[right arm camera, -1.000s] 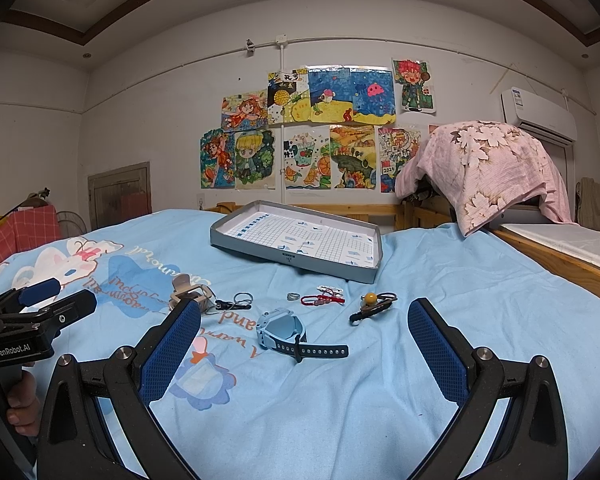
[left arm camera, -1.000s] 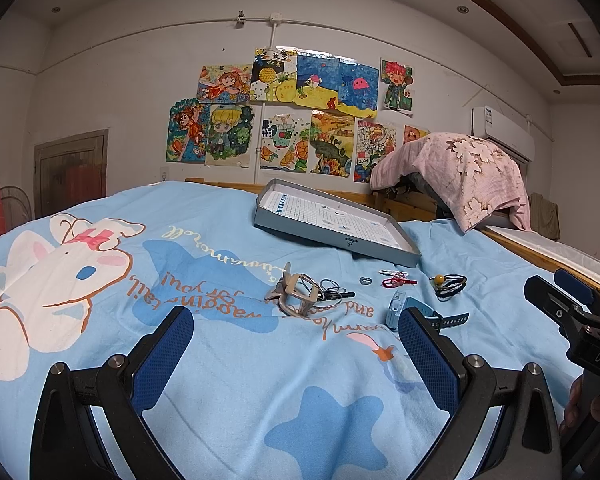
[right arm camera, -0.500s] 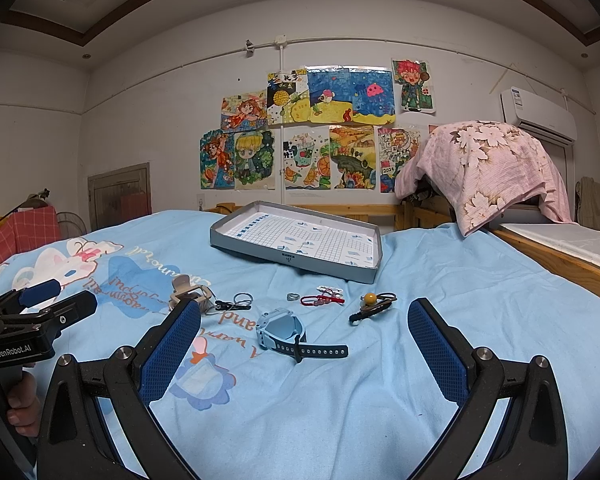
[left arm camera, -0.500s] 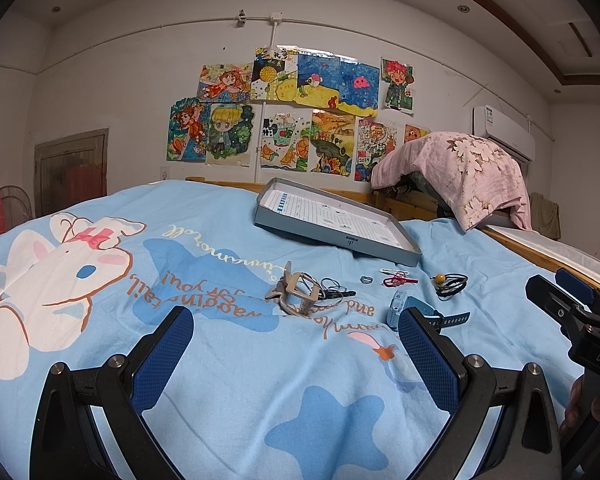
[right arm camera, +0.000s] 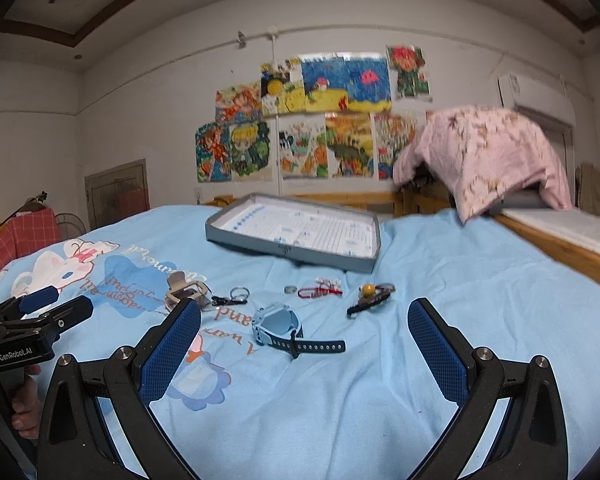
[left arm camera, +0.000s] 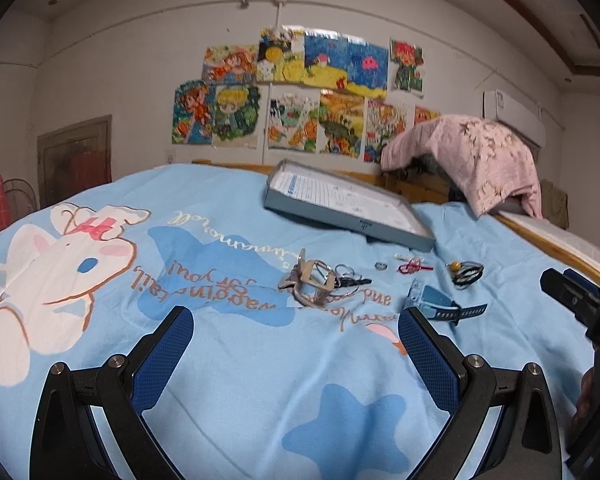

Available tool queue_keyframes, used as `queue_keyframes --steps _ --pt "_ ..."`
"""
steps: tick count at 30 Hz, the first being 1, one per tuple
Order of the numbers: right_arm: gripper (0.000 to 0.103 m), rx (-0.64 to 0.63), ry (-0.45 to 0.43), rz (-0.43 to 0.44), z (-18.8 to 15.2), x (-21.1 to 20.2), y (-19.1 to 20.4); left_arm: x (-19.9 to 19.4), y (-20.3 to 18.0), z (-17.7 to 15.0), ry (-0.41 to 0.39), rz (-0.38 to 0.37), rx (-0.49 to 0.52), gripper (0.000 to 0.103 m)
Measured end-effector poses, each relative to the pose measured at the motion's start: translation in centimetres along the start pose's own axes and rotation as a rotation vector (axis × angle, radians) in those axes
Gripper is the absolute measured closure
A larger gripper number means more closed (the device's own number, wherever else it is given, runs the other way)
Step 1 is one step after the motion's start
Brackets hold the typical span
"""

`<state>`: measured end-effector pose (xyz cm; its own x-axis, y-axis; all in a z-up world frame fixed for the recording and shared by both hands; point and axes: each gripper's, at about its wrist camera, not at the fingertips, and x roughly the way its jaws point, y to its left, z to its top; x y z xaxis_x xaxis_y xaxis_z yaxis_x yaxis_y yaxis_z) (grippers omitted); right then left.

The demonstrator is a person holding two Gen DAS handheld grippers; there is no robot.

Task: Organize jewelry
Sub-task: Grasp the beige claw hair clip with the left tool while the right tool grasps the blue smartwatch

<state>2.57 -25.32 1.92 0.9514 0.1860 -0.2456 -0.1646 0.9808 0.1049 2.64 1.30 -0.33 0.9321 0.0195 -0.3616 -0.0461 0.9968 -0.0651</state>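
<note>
Jewelry is lying scattered on the blue bedsheet (left arm camera: 240, 360), ahead of both grippers. Left wrist view: I'm seeing the left gripper (left arm camera: 296, 332) spread wide, holding nothing; beige watch (left arm camera: 314, 280) sitting just beyond the gap, blue watch (left arm camera: 436, 300) right behind the right pad (left arm camera: 428, 356), grey tray (left arm camera: 348, 216) farther back. Right wrist view: right gripper (right arm camera: 304, 336) also gaping wide, empty; blue watch (right arm camera: 278, 326) lying between the fingertips, red charm (right arm camera: 320, 290) and bead tie (right arm camera: 370, 296) beyond it, tray (right arm camera: 292, 248) behind.

The bedsheet (right arm camera: 440, 280) was light blue with a white bunny print; the watch (right arm camera: 278, 326) pale blue, dark-strapped.
</note>
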Motion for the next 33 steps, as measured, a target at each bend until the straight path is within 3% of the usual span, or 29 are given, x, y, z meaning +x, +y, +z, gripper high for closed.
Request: queue_keyframes --steps 6,13,21,26,30,32,33 --pt "0.001 0.078 0.117 0.042 0.2 3.3 -2.3 3.7 1.0 1.7 0.092 -0.052 0.013 0.000" --pt "0.001 -0.006 0.282 0.144 0.7 8.8 -1.7 9.2 0.9 3.0 0.172 -0.119 0.034 0.001" --pt "0.010 -0.099 0.466 0.239 -0.1 15.7 0.6 14.4 -0.3 2.7 0.282 -0.149 0.171 0.009" --pt "0.015 -0.104 0.528 0.263 -1.0 18.4 1.3 16.4 -1.1 2.5 0.340 -0.145 0.226 0.026" --pt "0.018 -0.100 0.555 0.265 -1.8 19.6 1.8 16.7 -1.2 2.6 0.334 -0.134 0.238 0.039" --pt "0.021 -0.101 0.558 0.263 -1.9 20.0 2.0 16.8 -1.2 2.7 0.327 -0.139 0.242 0.051" --pt "0.025 -0.102 0.560 0.260 -2.0 20.1 2.2 16.7 -1.3 2.7 0.321 -0.133 0.246 0.051"
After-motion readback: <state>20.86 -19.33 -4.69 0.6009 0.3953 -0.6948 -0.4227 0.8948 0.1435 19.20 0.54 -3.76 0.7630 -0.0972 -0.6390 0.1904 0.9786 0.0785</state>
